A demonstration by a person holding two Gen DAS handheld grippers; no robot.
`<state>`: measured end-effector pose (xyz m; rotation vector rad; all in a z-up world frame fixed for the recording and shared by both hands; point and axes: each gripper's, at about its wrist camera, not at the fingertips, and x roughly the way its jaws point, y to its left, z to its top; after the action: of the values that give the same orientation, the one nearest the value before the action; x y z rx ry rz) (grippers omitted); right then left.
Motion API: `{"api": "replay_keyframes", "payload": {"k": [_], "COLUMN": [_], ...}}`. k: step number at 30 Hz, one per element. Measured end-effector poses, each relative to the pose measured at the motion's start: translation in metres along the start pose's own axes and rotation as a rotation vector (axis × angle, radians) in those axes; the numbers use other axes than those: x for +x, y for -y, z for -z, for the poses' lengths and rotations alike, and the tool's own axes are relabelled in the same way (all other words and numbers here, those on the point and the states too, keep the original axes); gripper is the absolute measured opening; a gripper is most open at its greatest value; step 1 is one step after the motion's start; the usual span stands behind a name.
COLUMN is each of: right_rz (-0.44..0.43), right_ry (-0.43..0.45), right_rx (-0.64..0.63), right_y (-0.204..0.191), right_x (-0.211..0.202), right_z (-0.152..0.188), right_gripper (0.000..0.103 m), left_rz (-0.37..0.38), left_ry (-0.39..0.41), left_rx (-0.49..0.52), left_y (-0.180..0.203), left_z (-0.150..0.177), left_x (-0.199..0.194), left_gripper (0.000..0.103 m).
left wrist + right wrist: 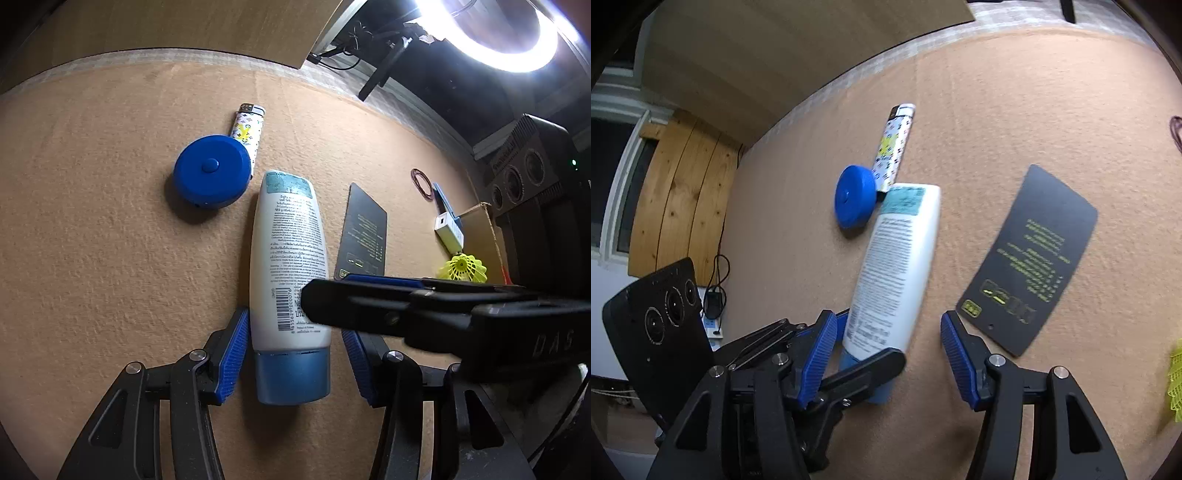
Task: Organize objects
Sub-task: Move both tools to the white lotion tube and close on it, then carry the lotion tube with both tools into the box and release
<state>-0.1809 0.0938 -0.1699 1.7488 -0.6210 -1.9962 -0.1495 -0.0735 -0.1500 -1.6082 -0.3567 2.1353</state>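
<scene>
A white bottle (288,258) with a blue cap (291,376) lies flat on the tan felt, cap end towards me. My left gripper (295,354) is open and straddles the cap end; its left pad sits close against the bottle's side and a gap shows at the right pad. In the right wrist view the same bottle (897,266) runs up from between the fingers of my open right gripper (886,360), slightly blurred. The left gripper (870,338) crosses in from the lower left at the bottle's cap end. A black finger (369,306) of the right gripper reaches across the bottle's lower right.
A round blue tape measure (212,171) and a patterned lighter (248,129) lie just beyond the bottle. A black card (364,236) lies to its right. Further right are rubber bands (421,183), a white adapter (448,229), a yellow shuttlecock (463,267) and a cardboard box (480,229).
</scene>
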Motion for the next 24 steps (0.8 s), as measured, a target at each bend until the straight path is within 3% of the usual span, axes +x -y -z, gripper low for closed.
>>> {"api": "replay_keyframes", "payload": {"k": [11, 15, 24], "right_rz": [0.032, 0.043, 0.061], "right_ry": [-0.032, -0.028, 0.007], "right_rx": [-0.042, -0.045, -0.073], "right_y": [-0.008, -0.01, 0.002], "right_x": [0.013, 0.017, -0.005], "right_z": [-0.002, -0.007, -0.006], "right_gripper": [0.048, 0.044, 0.044], "left_rz": [0.008, 0.003, 0.004], "left_ry": [-0.002, -0.003, 0.016], "left_rx": [-0.007, -0.01, -0.004], "left_y": [0.004, 0.006, 0.023], "left_z": [0.0, 0.001, 0.004], "left_x": [0.002, 0.002, -0.002], "left_gripper": [0.052, 0.047, 0.044]}}
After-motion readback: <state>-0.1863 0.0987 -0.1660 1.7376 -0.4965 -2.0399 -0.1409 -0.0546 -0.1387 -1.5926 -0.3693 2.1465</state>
